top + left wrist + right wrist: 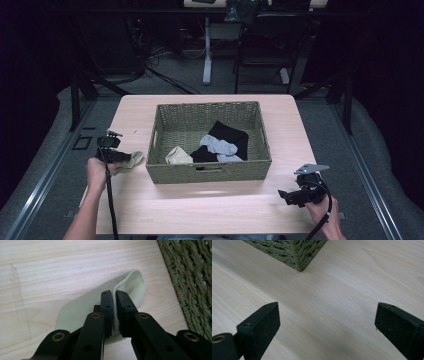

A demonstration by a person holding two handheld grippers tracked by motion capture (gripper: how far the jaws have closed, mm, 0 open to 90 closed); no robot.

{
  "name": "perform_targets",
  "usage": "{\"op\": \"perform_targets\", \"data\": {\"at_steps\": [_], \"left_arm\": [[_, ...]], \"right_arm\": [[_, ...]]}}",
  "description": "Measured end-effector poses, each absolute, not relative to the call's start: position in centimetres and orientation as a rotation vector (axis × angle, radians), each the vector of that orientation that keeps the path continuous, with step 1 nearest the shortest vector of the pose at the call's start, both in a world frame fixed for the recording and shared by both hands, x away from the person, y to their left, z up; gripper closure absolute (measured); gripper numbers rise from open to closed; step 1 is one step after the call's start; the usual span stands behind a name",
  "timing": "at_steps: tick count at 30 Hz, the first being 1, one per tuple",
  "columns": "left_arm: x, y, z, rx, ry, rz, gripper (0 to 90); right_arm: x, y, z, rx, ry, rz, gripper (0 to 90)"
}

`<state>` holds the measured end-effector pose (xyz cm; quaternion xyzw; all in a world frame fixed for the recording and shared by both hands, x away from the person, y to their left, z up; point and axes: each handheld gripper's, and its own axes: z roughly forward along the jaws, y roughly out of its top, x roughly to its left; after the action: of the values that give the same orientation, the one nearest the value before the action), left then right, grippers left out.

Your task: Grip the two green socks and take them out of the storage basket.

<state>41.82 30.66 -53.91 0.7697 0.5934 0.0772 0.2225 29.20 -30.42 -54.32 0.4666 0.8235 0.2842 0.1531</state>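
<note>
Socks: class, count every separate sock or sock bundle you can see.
4, perhaps more hidden underneath. A pale green sock lies on the table left of the basket, clamped in the left gripper. Inside: a cream one, a grey one, and black ones.

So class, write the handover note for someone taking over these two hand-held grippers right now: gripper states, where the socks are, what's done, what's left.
Left hand-held gripper: shut on the pale green sock, which lies on the table just left of the basket.
Right hand-held gripper: open, holding nothing, over bare table near the basket's front right corner.
Done: a cream sock, grey sock and black socks lie in the basket.
Left, probably: lift the pale green sock into the basket.
</note>
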Motion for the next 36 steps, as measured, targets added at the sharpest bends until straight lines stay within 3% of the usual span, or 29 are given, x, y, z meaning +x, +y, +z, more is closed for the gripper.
{"op": "perform_targets", "data": {"at_steps": [4,6,8,10,11,12,14,19,27,36], "left_arm": [[41.8,30.8,-54.3,2.124,1.646,0.196,82.6],[41.8,30.8,-54.2,2.116,1.64,0.191,76.9],[41.7,30.9,-54.1,2.109,1.647,0.192,61.2],[41.5,31.0,-53.8,2.089,1.636,0.187,57.1],[41.4,31.1,-53.5,2.089,1.639,0.173,49.8],[41.0,31.3,-52.7,2.075,1.64,0.188,35.0],[40.6,31.5,-51.5,2.061,1.636,0.204,22.6],[40.0,31.6,-47.7,2.039,1.59,0.298,6.0],[39.1,29.8,-42.5,2.075,1.475,0.386,0.6],[40.2,25.8,-40.2,2.133,1.339,0.407,0.1]], "right_arm": [[29.2,-30.4,-54.5,1.345,2.368,0.814,5.6],[29.2,-30.4,-54.5,1.342,2.369,0.815,5.6],[29.2,-30.4,-54.4,1.342,2.368,0.818,5.6],[29.3,-30.3,-54.4,1.338,2.371,0.81,5.6],[29.3,-30.3,-54.4,1.336,2.371,0.809,5.6],[29.2,-30.3,-54.4,1.335,2.374,0.809,5.6],[29.2,-30.4,-54.5,1.343,2.369,0.816,5.6],[29.3,-30.4,-54.5,1.346,2.37,0.813,5.6],[29.2,-30.4,-54.5,1.343,2.372,0.816,5.6],[29.3,-30.2,-54.4,1.327,2.378,0.815,5.7]]}}
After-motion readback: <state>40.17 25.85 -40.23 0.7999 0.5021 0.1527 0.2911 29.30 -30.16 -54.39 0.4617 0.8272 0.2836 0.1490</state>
